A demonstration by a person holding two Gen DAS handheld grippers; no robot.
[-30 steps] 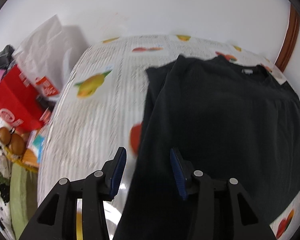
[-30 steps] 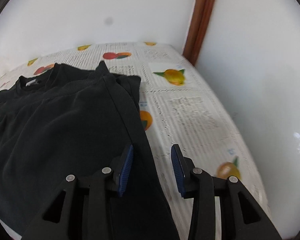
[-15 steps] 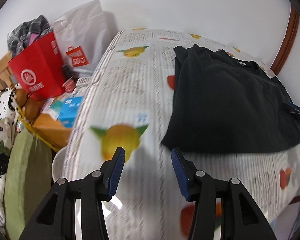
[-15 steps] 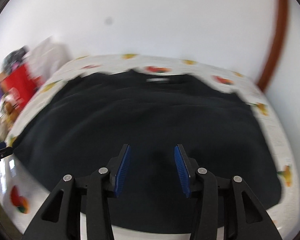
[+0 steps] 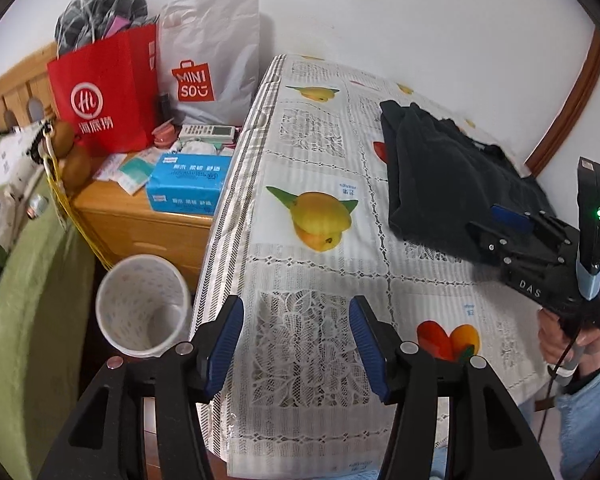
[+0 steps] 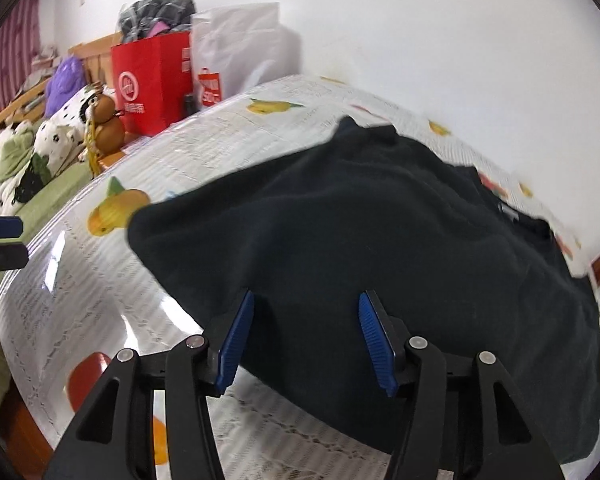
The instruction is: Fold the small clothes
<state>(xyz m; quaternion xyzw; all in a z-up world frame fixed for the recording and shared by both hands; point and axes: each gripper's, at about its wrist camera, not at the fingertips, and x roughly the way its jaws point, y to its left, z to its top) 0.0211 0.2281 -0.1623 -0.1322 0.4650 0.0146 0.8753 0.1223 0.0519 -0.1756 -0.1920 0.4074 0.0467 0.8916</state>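
Could snag the lacy cloth [image 5: 320, 344] on the counter [image 5: 300, 128] (full of holes) if lowered carelessly. Left hand-held gripper [image 5: 296, 340] spread, holding nothing, jaws just opened wider. Right hand-held gripper [image 6: 306, 340] likewise, over the black top [image 6: 380, 240]. Top at two o'clock in left view. Red bag [image 5: 104, 92] at ten o'clock; white wall behind.

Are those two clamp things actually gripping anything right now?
No. Both are open: the left hand-held gripper over bare tablecloth, the right hand-held gripper above the black shirt, not pinching it.
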